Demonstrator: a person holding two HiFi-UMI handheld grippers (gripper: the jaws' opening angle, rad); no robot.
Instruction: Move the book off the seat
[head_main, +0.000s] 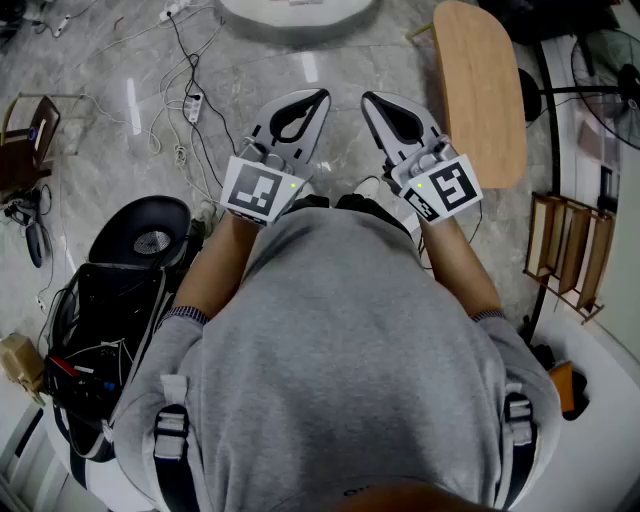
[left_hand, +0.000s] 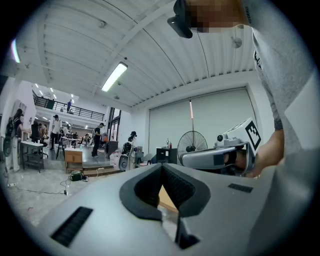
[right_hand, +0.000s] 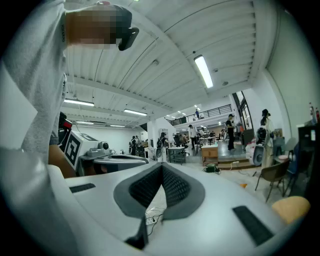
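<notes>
Book is not showing ahead of either claw. Left claw (head_main: 318, 98) and right claw (head_main: 369, 99) are hovering level, both clenched on nothing, probably readying to start.

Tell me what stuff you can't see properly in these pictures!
- Book: shows in no view, so its place is unknown.
- Floor under the person: head view, hidden by the grey sweatshirt.
- Fan: head view, cut off by the right edge.
- White round thing: head view, cut off by the top edge.
- People in the hall: left gripper view, too small to tell what they do.
</notes>
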